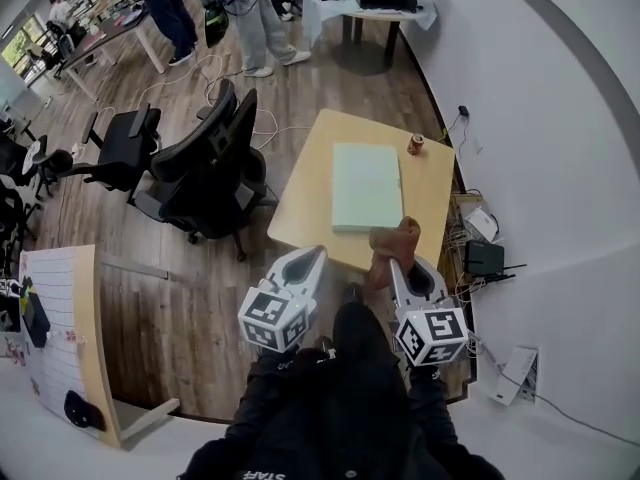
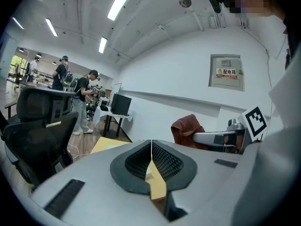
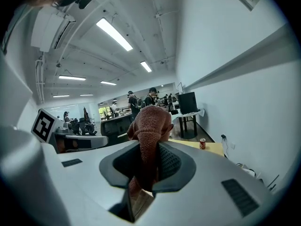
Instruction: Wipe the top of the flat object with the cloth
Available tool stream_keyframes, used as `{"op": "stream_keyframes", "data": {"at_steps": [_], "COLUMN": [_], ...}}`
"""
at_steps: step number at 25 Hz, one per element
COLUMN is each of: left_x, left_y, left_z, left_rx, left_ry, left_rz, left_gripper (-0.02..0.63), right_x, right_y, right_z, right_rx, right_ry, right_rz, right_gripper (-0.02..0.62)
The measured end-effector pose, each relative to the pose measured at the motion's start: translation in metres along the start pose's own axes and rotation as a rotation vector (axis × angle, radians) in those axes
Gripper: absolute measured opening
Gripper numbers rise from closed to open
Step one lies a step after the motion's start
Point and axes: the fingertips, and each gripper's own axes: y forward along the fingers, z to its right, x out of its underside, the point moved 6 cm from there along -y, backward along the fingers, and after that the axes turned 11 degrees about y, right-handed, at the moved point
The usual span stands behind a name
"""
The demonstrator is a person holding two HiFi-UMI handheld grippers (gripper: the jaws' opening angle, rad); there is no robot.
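A pale green flat object (image 1: 366,185) lies on the small wooden table (image 1: 305,183) ahead of me. My right gripper (image 1: 396,263) is shut on a rust-brown cloth (image 1: 392,248), held in the air at the table's near edge; in the right gripper view the cloth (image 3: 149,135) bunches up between the jaws of that gripper (image 3: 149,166). My left gripper (image 1: 305,266) hangs near the table's front left corner, jaws closed on nothing. The left gripper view shows the left gripper (image 2: 151,161) with pads meeting, and the cloth (image 2: 187,128) off to the right.
A red can (image 1: 415,144) stands at the table's far right corner. Two black office chairs (image 1: 215,163) crowd the table's left side. Cables and a black box (image 1: 484,258) lie by the wall on the right. People stand at the far end of the room (image 1: 255,13).
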Motion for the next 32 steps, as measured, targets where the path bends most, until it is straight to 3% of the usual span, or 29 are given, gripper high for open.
{"op": "stream_keyframes", "data": {"at_steps": [12, 15, 22, 32], "left_x": [-0.039, -0.039, -0.021, 0.040], "left_y": [0.137, 0.167, 0.210, 0.267], "left_z": [-0.052, -0.060, -0.084, -0.141], "left_rx": [-0.062, -0.070, -0.109, -0.137], "left_ry": [0.011, 0.006, -0.029, -0.114], "left_rz": [-0.026, -0.039, -0.102, -0.227], "left_gripper": [0.035, 0.035, 0.035, 0.035], "right_x": [-0.073, -0.077, -0.069, -0.043], "right_y": [0.110, 0.130, 0.161, 0.219], "right_z": [0.077, 0.101, 0.143, 0.183], "right_rx": [-0.113, -0.104, -0.108, -0.006], "right_ry": [-0.048, -0.004, 0.025, 0.079], "right_rz": [-0.006, -0.026, -0.085, -0.197], "right_gripper": [0.093, 0.094, 0.094, 0.097]}}
